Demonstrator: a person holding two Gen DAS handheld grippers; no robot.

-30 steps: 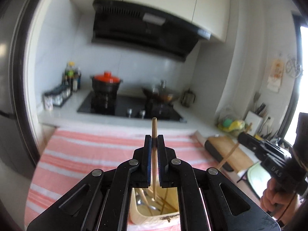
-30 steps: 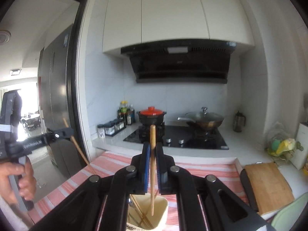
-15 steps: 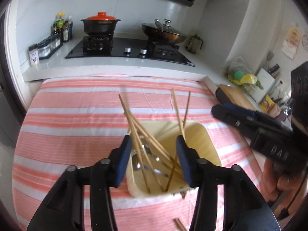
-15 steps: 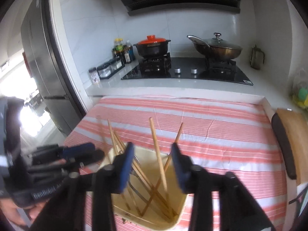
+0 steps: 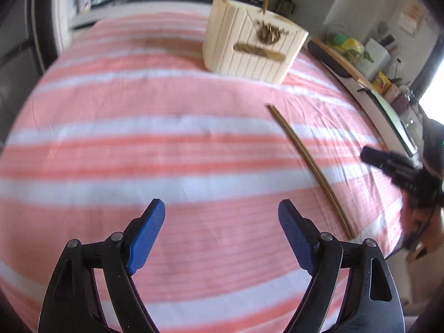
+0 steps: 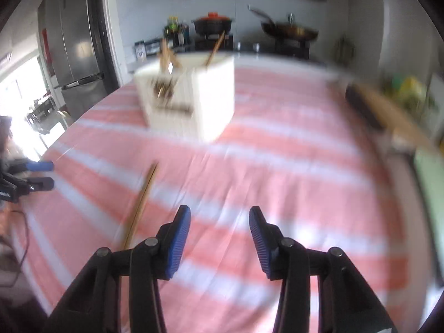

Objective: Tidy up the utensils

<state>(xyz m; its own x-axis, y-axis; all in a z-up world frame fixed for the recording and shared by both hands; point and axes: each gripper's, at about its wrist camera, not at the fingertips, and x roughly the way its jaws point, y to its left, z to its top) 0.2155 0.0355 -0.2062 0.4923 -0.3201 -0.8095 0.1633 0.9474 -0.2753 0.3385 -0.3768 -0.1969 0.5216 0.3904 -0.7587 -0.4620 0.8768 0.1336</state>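
Note:
A cream utensil holder (image 5: 251,45) with several chopsticks sticking out stands on the pink striped cloth (image 5: 138,138); it also shows, blurred, in the right wrist view (image 6: 191,97). A pair of chopsticks (image 5: 310,166) lies flat on the cloth in front of it, also seen in the right wrist view (image 6: 140,202). My left gripper (image 5: 220,233) is open and empty, low over the cloth, left of the chopsticks. My right gripper (image 6: 219,238) is open and empty, just right of the chopsticks' near end; it shows at the right edge of the left wrist view (image 5: 388,163).
A wooden cutting board (image 6: 388,111) lies along the cloth's right edge. A stove with a red-lidded pot (image 6: 212,23) and a wok (image 6: 288,29) stands behind. A fridge (image 6: 75,50) is at the left. The left gripper shows at the left edge of the right wrist view (image 6: 41,174).
Both grippers let go of their chopsticks into the holder, opened, and dropped back and down to just above the cloth near the lying chopsticks.

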